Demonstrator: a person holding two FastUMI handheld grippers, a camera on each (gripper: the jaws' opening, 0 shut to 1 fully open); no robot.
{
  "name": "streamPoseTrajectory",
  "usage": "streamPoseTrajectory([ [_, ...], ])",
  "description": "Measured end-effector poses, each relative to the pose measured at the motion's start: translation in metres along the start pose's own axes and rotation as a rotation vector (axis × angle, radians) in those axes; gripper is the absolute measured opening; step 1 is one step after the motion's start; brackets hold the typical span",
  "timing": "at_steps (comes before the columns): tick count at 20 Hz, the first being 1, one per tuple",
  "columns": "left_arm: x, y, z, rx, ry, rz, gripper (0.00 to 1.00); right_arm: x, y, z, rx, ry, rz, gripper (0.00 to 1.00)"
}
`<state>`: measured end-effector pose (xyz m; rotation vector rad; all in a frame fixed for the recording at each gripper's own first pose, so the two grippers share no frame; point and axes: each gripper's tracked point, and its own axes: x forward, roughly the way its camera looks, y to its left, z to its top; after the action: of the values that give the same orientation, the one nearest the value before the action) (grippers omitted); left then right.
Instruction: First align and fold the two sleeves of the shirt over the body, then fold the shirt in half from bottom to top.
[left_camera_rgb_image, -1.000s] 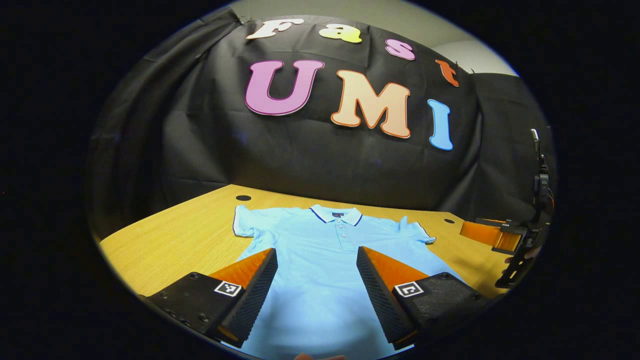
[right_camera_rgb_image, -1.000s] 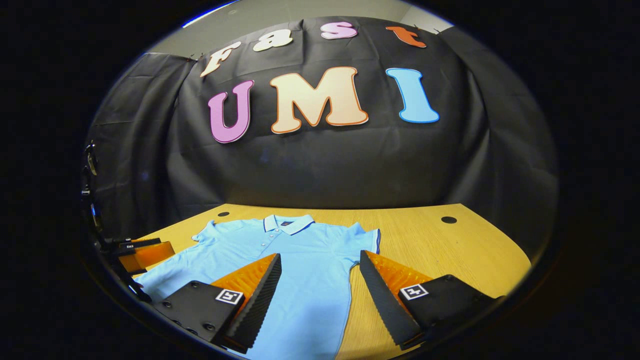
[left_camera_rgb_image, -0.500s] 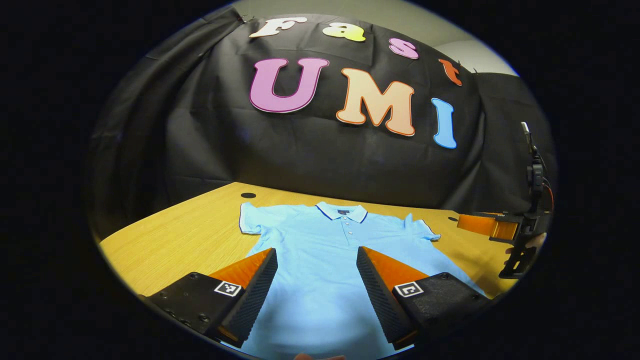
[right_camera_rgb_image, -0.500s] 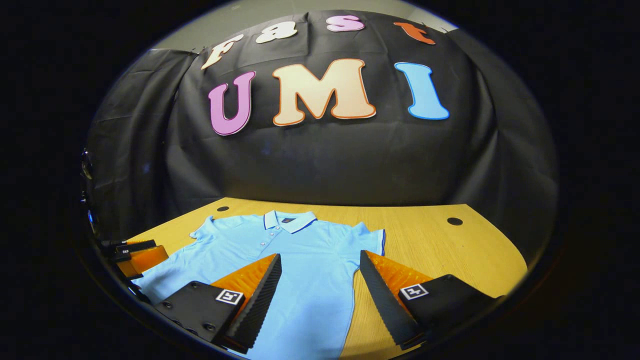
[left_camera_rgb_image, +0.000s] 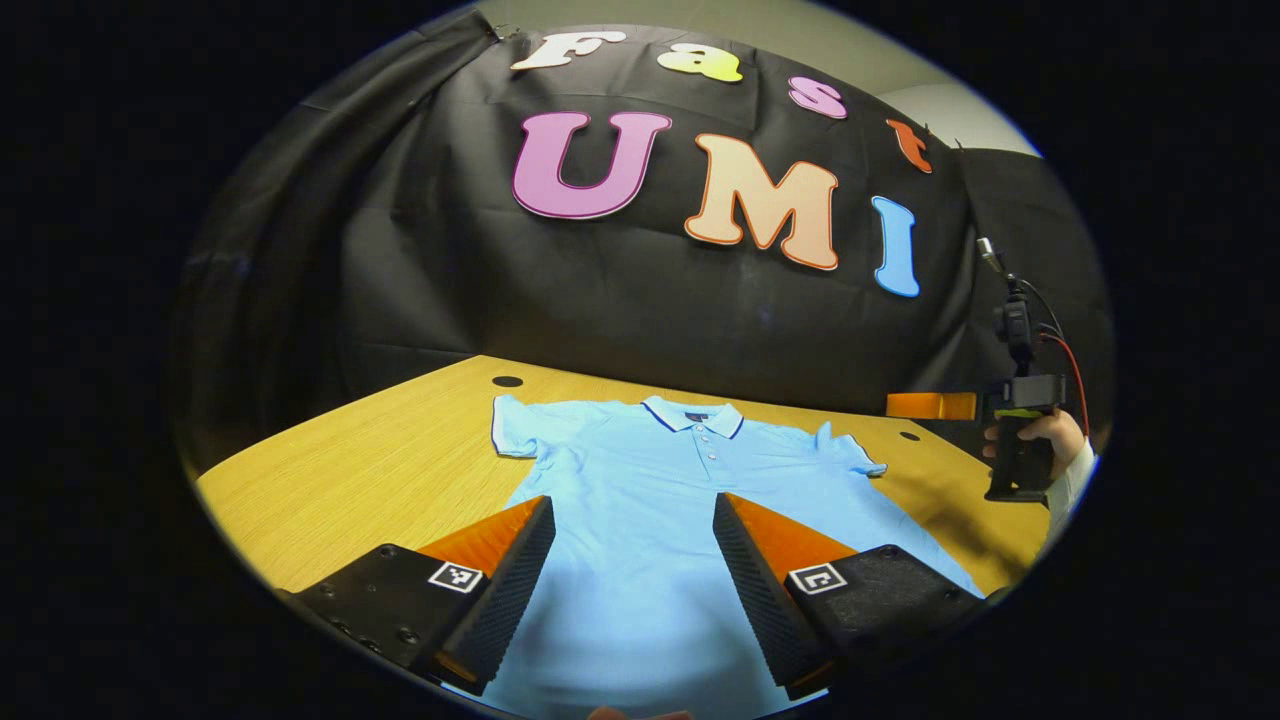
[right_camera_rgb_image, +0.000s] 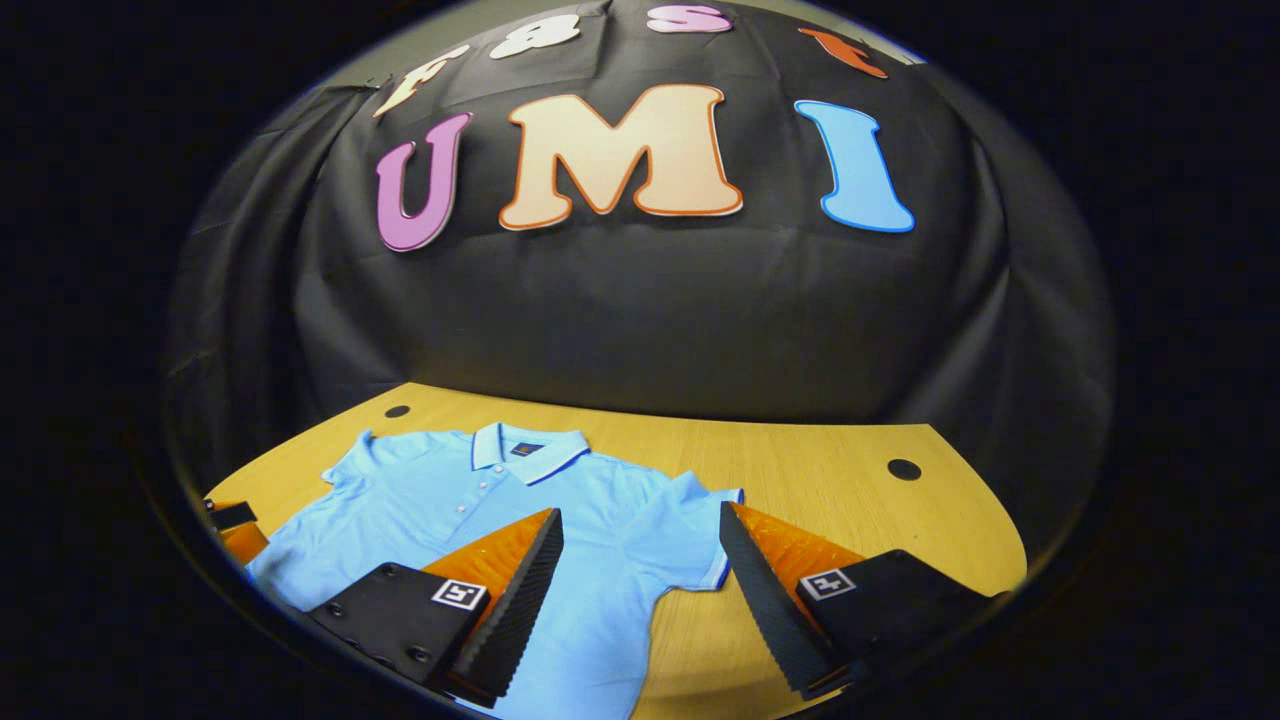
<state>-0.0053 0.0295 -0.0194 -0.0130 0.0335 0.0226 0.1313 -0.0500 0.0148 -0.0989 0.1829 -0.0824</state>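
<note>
Since the earlier frames the right gripper (right_camera_rgb_image: 640, 560) has swung toward the shirt's (left_camera_rgb_image: 660, 500) right sleeve (right_camera_rgb_image: 700, 510), which now lies between its jaws in the right gripper view; in the left gripper view it has risen, hanging well off past that sleeve with a hand (left_camera_rgb_image: 1040, 432) around its grip. The left gripper (left_camera_rgb_image: 633, 560) has barely shifted and hangs over the lower body of the shirt.

The jaws of both grippers stand wide apart, holding nothing.

The shirt lies flat and face up on the surface (left_camera_rgb_image: 370, 470), collar (left_camera_rgb_image: 695, 415) toward the far edge, hem toward the camera. Both sleeves are spread out to the sides of the body, the left sleeve (left_camera_rgb_image: 515, 435) included.

As I judge it, nothing of the task is done: neither sleeve is folded over the body and the bottom-to-top fold has not begun. Left are 2 sleeve folds and then 1 fold in half. The right gripper looks lined up to start on its sleeve.

Count: 1 shirt, 2 sleeves, 1 collar, 3 buttons (left_camera_rgb_image: 707, 455) on the placket as far as I can make out, 2 grippers, 1 hand, 2 dark holes (right_camera_rgb_image: 903, 469) in the surface beyond the shirt's shoulders.
</note>
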Motion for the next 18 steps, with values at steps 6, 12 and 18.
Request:
streamPoseTrajectory([
  [6,-0.003,0.006,-0.001,0.004,0.003,0.016,0.95,0.070,-0.033,-0.040,0.020,0.153,-0.046,0.97],
  [12,-0.005,0.010,0.001,0.017,0.003,0.031,0.95,0.104,-0.047,-0.074,0.030,0.253,-0.063,0.95],
  [18,-0.002,0.008,0.004,0.020,0.001,0.019,0.95,0.110,-0.046,-0.091,0.060,0.312,-0.049,0.96],
])
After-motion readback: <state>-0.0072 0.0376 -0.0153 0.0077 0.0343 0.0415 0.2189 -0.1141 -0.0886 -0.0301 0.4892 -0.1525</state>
